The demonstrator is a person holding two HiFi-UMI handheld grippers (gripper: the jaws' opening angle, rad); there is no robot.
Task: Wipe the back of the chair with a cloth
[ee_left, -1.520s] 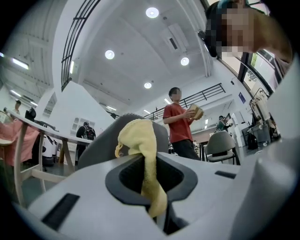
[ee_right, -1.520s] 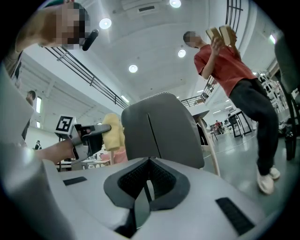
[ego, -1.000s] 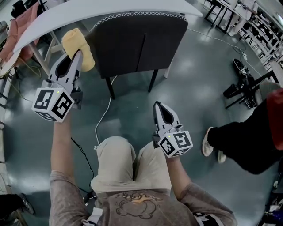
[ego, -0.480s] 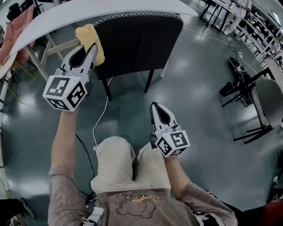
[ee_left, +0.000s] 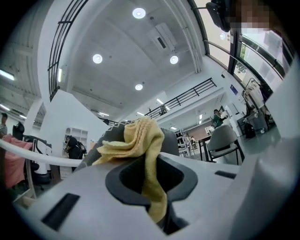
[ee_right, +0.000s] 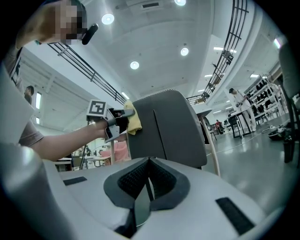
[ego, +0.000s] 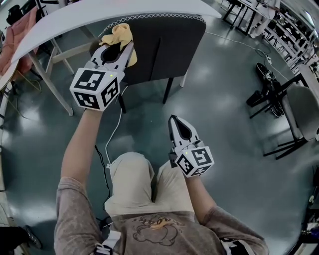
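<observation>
Yellow cloth (ego: 119, 36) sits at the far-left top corner of the dark chair back (ego: 167, 42), bunched against its edge. My left gripper (ego: 117, 46) is clenched on the cloth, a fold hanging down between the jaws. The chair is tucked under a white table (ego: 75, 15), whose edge overhangs the top of the back just beyond the cloth. My right gripper (ego: 176, 121) is low and near, well apart from the chair, jaws together with nothing in them. A white cable (ego: 115, 130) runs on the floor by the left chair leg. Another chair (ego: 303, 112) stands far right.
</observation>
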